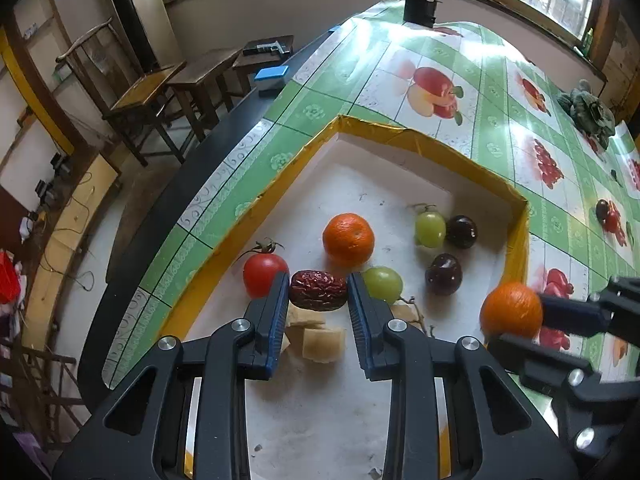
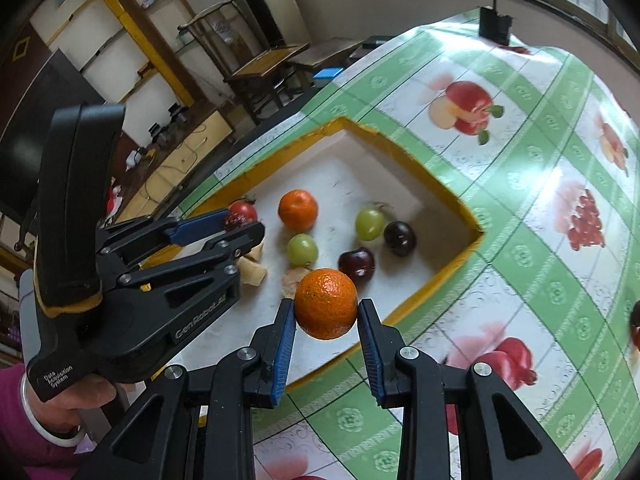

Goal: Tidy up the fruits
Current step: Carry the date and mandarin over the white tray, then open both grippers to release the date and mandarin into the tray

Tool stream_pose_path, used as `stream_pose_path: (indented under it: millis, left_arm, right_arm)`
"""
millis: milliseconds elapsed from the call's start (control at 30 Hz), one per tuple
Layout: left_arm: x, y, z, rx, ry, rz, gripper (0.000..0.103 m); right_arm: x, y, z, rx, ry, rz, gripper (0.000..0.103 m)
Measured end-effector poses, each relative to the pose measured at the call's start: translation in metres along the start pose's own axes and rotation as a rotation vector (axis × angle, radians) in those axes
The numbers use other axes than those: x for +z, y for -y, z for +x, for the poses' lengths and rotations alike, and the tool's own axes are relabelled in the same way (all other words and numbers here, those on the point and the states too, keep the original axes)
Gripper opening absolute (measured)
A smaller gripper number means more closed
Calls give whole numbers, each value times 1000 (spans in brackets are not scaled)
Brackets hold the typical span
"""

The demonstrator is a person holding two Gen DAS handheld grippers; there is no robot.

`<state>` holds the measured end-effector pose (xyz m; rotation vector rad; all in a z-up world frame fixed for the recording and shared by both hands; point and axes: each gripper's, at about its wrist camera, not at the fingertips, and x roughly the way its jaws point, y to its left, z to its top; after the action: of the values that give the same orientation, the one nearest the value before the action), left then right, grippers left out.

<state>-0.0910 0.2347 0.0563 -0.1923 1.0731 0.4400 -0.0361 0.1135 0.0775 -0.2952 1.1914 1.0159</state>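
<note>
A white tray with a yellow rim (image 1: 420, 140) (image 2: 400, 148) holds a tomato (image 1: 262, 272), an orange (image 1: 348, 240) (image 2: 298, 210), two green grapes (image 1: 430, 228) (image 1: 383, 282), two dark plums (image 1: 462, 232) (image 1: 443, 274) and pale chunks (image 1: 322, 342). My left gripper (image 1: 318, 290) is shut on a red date (image 1: 318, 290) above the tray floor. My right gripper (image 2: 326, 308) is shut on a second orange (image 2: 326, 304) (image 1: 512, 310) above the tray's near right rim.
The table (image 2: 540, 240) wears a green fruit-print cloth. A dark green vegetable (image 1: 588, 110) and a black box (image 1: 418, 8) lie further back. A small dark fruit (image 1: 602, 210) lies on the cloth at right. Wooden chairs (image 1: 160, 96) stand left of the table.
</note>
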Motion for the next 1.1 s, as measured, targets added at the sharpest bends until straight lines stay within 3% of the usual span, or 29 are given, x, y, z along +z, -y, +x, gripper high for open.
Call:
stream_pose_path:
  millis: [733, 1100]
  left_arm:
    - [8, -1, 19, -2, -26, -13, 29]
    - [11, -1, 17, 10, -35, -34, 30]
  right_arm:
    - [-2, -18, 52, 59, -110, -37, 31]
    - [3, -1, 42, 104, -44, 59, 39]
